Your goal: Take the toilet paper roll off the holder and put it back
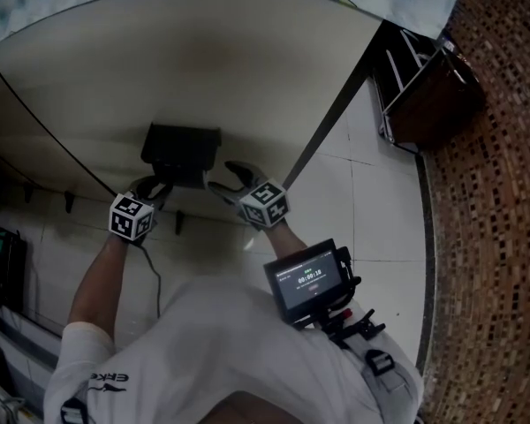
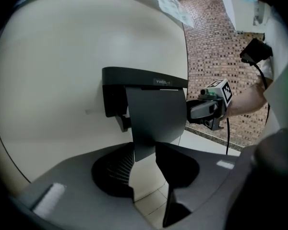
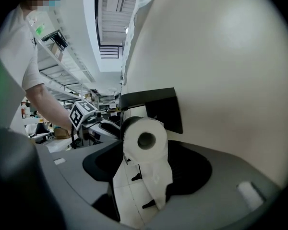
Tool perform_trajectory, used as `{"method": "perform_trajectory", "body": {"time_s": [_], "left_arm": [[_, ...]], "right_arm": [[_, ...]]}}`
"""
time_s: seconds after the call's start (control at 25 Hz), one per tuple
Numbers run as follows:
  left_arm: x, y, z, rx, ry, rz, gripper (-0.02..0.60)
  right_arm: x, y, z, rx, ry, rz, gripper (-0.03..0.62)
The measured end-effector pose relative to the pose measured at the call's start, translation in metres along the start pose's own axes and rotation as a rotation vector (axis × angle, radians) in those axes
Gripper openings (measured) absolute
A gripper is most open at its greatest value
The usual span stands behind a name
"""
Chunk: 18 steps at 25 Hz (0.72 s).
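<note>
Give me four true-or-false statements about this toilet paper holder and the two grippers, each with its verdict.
1. The toilet paper roll sits on the black holder. True.
2. The holder stands on the floor. False: it is fixed to the wall.
3. A loose tail of paper hangs down from the roll. True.
4. Only the left gripper is near the holder. False: the right gripper is at the holder's other side, so the two flank it.
</note>
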<state>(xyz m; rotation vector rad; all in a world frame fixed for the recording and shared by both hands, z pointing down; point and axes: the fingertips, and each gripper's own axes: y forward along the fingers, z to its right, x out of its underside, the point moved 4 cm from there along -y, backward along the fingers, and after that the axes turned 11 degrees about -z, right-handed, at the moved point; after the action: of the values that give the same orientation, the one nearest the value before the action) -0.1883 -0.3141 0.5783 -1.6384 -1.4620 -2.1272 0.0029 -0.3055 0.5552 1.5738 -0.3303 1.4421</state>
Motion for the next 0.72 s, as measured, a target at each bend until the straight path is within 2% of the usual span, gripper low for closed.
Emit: {"method": "perform_trajectory", "body": {"time_s": [0.36,0.72], "left_arm": [[0.003,-0.001,0.003,-0.062,-0.003,0.005,0.153],[0.017,-0.017,0.0,-0.133,-0.049,0.011,0.167]], "right_arm": [[0.002,-0.012,-0.007,-0.007,-0.012,-0.003,0.301],[0.002,-0.016,-0.015,-0.029,-0.018,-0.004,0.296]]}}
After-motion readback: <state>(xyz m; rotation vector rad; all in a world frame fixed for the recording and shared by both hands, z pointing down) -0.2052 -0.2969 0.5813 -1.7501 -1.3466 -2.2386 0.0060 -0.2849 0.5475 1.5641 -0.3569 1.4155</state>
